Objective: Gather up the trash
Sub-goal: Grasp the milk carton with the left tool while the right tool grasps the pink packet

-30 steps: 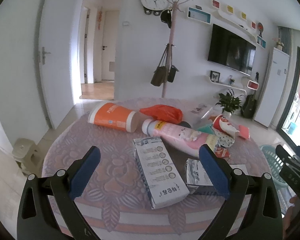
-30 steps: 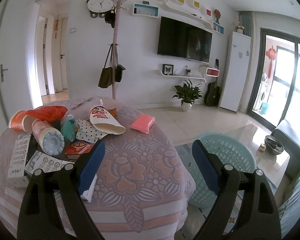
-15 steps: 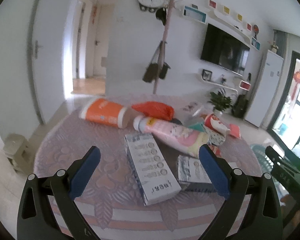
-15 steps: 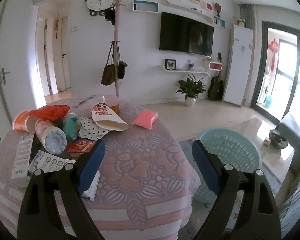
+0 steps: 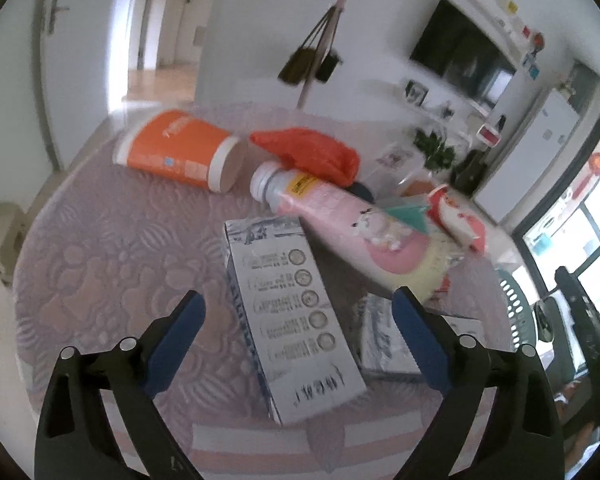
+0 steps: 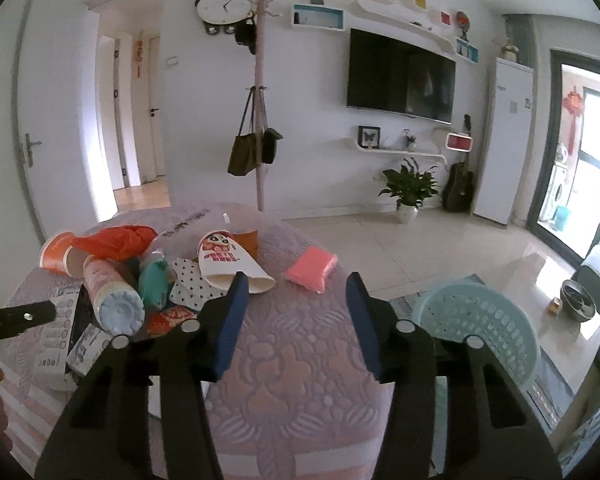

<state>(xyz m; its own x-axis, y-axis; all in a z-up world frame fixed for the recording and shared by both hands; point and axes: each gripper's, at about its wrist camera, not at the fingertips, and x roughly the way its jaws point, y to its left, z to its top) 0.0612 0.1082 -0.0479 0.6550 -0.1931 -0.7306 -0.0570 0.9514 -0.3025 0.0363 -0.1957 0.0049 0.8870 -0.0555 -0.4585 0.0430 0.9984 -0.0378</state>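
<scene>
Trash lies on a round table with a pink quilted cloth (image 5: pixel 100 248). My left gripper (image 5: pixel 298 312) is open, just above a white and blue milk carton (image 5: pixel 292 312) that lies between its fingers. Behind it are a pink bottle (image 5: pixel 340 224), an orange paper cup (image 5: pixel 180 152) and a red plastic bag (image 5: pixel 308 152). My right gripper (image 6: pixel 296 308) is open and empty over the table's right part (image 6: pixel 300 352), with a pink packet (image 6: pixel 311 267) and a white paper cup (image 6: pixel 228 260) beyond it.
A light blue plastic basket (image 6: pixel 484 328) stands on the floor right of the table. A second flattened carton (image 5: pixel 384 340) lies by my left gripper's right finger. A coat stand (image 6: pixel 260 120) with bags is behind the table. A glass coffee table (image 6: pixel 556 288) is at far right.
My left gripper has moved forward and down toward the milk carton. My right gripper's fingers have closed partway but remain open.
</scene>
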